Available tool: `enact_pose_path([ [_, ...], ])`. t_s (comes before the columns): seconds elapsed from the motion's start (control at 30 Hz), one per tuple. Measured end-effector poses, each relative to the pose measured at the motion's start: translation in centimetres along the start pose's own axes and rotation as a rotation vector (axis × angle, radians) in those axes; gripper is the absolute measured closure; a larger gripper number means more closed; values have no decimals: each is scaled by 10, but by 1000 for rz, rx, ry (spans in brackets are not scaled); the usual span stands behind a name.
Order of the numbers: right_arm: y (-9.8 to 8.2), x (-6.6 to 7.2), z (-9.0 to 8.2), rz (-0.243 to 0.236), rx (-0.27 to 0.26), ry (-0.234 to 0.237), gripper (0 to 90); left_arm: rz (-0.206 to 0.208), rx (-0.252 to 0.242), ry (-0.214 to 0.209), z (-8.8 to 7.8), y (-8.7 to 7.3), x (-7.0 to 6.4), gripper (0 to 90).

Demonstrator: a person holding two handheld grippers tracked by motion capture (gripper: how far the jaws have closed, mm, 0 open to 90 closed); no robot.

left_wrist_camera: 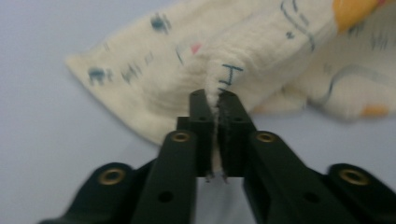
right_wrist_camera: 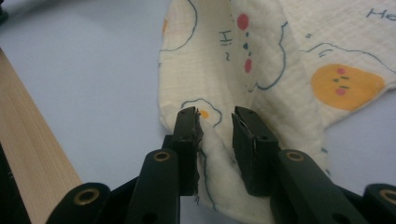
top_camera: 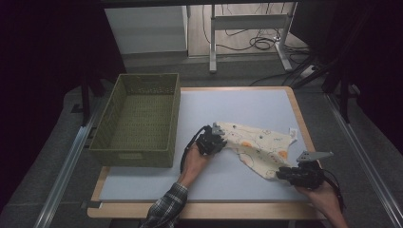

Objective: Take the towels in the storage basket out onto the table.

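Cream crinkled cloth [top_camera: 256, 147] lies rumpled on the pale blue-grey mat [top_camera: 247, 107] that covers the table [top_camera: 300, 114], to the right of its middle. The weave is soft and finely ribbed, like muslin, and it is printed with thin blue cloud outlines, small blue lettering, red dots and round orange blobs with tiny faces. Its shape is loose and uneven, stretched in a slanted band from upper left to lower right, with a small white tag at its far right corner.

The left claw [top_camera: 219, 138] sits at the cloth's near left edge. In the left gripper view its two black jaws are pressed together with a thin upright fold of the cloth [left_wrist_camera: 219, 88] pinched between the pads [left_wrist_camera: 201, 122], the fabric rising out of the tips in a narrow ridge.

The right claw [top_camera: 280, 173] is at the cloth's lower right end, close to the table's wooden rim. In the right gripper view its jaws stand apart, with a raised hump of the cloth [right_wrist_camera: 219, 135] in the gap; the left pad [right_wrist_camera: 189, 135] touches the fabric, while the other stands just clear.

Left of the cloth stands an olive-green woven basket [top_camera: 102, 130], rectangular, with straight walls and an open lattice band under its rim.
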State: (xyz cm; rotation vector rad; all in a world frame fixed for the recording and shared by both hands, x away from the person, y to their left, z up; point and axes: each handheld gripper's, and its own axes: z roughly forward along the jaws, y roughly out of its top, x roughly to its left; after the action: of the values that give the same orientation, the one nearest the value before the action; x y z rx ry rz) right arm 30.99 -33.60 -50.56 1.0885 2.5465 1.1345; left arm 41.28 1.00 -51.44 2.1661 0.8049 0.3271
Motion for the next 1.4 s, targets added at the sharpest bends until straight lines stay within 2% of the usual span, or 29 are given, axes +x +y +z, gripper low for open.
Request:
enact_pose_path([
  [0.03,0,-1,0,3,-2,-3,714,-3,-15,3,-1,8,4,872],
  [0.07,1,-1,0,5,-3,-4,719,-3,-15,3,-1,8,4,873],
  [0.1,2,-2,-1,8,-7,-7,723,1,-43,19,-2,26,10,873],
  [0.2,6,-5,-2,8,-20,-17,729,22,-68,66,2,52,17,864],
  [0.27,9,-7,-3,9,-32,-35,735,19,-46,79,12,66,22,816],
  [0.33,12,-11,-3,19,-40,-53,739,12,13,107,28,71,26,719],
  [0.4,13,-17,-3,32,-43,-71,739,-10,52,111,41,70,30,632],
  [0.5,11,-28,-2,64,-46,-79,739,-62,44,92,42,60,36,491],
  [0.63,5,-38,-3,96,-60,-71,732,-76,-10,66,20,47,36,435],
  [0.67,4,-39,-3,103,-62,-70,725,-77,-26,51,13,44,35,435],
  [0.73,3,-40,-4,107,-73,-67,718,-86,-49,-5,2,38,29,444],
  [0.83,3,-38,-7,103,-83,-64,710,-66,-50,-77,-5,27,12,470],
  [1.0,4,-31,-12,78,-87,-48,682,-1,-36,-135,5,12,-13,469],
  [1.13,3,-24,-14,60,-83,-34,650,48,0,-142,21,10,-28,472],
  [1.27,-1,-20,-12,46,-70,-19,642,117,59,-117,35,9,-37,553],
  [1.3,-3,-19,-11,42,-61,-18,642,137,48,-103,36,8,-39,562],
  [1.4,-9,-17,-4,31,-24,-17,643,133,33,-96,36,6,-39,653],
])
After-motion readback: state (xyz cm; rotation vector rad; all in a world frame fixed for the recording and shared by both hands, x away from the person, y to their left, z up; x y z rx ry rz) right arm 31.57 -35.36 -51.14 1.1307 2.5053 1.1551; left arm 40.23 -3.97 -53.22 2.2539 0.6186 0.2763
